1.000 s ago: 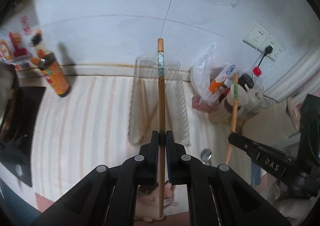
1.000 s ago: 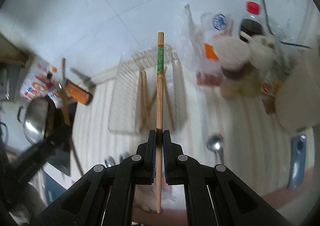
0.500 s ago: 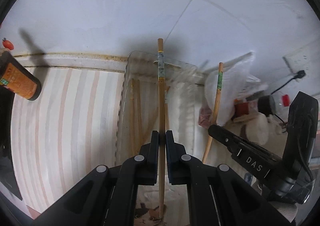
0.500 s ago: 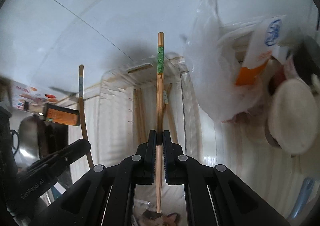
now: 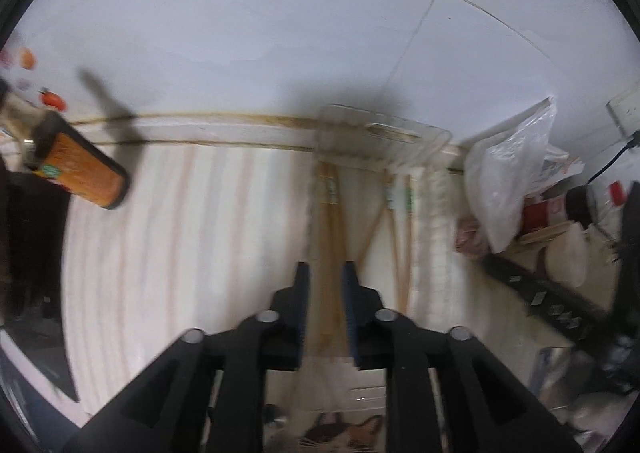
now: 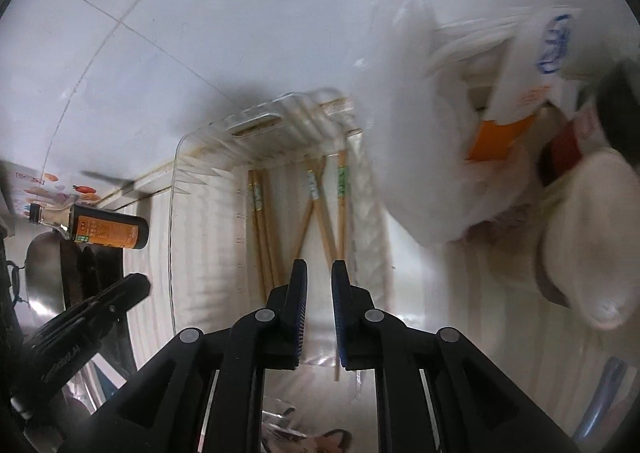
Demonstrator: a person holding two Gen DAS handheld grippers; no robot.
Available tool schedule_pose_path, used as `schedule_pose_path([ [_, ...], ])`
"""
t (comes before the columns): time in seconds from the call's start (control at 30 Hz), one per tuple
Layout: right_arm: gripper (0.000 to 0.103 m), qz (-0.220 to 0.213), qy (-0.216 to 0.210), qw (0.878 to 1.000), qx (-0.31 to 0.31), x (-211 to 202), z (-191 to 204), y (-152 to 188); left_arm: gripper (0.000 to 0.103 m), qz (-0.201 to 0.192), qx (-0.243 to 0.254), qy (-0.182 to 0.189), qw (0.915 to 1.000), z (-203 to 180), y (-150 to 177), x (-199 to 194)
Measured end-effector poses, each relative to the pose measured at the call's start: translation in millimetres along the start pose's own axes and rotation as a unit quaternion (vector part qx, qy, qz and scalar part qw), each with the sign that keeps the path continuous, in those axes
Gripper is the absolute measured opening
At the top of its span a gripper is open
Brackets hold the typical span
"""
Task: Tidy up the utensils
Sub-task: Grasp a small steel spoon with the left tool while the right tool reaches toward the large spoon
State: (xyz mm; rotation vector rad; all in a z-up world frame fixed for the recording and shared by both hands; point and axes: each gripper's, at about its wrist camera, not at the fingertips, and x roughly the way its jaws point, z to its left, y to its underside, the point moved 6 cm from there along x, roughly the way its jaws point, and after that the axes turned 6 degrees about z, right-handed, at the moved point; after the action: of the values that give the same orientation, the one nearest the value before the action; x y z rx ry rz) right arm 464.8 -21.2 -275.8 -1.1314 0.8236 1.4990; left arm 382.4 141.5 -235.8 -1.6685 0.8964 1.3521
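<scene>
Far left on the striped bench (image 5: 192,237): an orange-labelled bottle (image 5: 86,177) on its side. Middle: left gripper (image 5: 325,285) with fingers parted, gripping nothing, above chopsticks (image 5: 332,221) lying lengthwise inside the clear tray (image 5: 400,129). Right gripper (image 6: 319,281) likewise parted and empty over that tray. Further right: a white plastic bag (image 5: 508,173).

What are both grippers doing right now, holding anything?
Left gripper: open, empty, above chopsticks in the clear tray.
Right gripper: open, empty, over the same tray.
</scene>
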Motion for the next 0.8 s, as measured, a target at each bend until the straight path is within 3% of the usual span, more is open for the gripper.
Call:
schedule_pose_path([
  [0.07,0.021,-0.013,0.009,1.0,0.0,-11,-5,8,0.053,-0.021,0.002,-0.025,0.9995,8,10,-9],
  [0.17,0.035,-0.04,0.023,0.999,0.005,-31,-15,27,0.071,-0.066,0.001,-0.06,0.996,22,24,-26],
  [0.23,0.04,-0.052,0.026,0.998,0.012,-42,-22,42,0.077,-0.097,-0.002,-0.071,0.9927,31,33,-37],
  [0.27,0.044,-0.058,0.025,0.998,0.017,-47,-26,48,0.09,-0.111,-0.004,-0.074,0.991,34,38,-42],
  [0.33,0.052,-0.068,0.027,0.997,0.022,-55,-33,64,0.103,-0.142,-0.006,-0.076,0.9869,40,49,-52],
  [0.53,0.055,-0.064,0.041,0.996,0.051,-61,-70,120,0.103,-0.137,-0.017,-0.092,0.9862,59,87,-55],
  [0.63,0.055,-0.051,0.055,0.995,0.061,-53,-88,148,0.103,-0.111,-0.047,-0.1,0.9877,76,112,-44],
  [0.8,0.055,-0.015,0.049,0.995,0.089,-24,-107,194,0.103,-0.036,-0.096,-0.09,0.9906,104,167,-1],
])
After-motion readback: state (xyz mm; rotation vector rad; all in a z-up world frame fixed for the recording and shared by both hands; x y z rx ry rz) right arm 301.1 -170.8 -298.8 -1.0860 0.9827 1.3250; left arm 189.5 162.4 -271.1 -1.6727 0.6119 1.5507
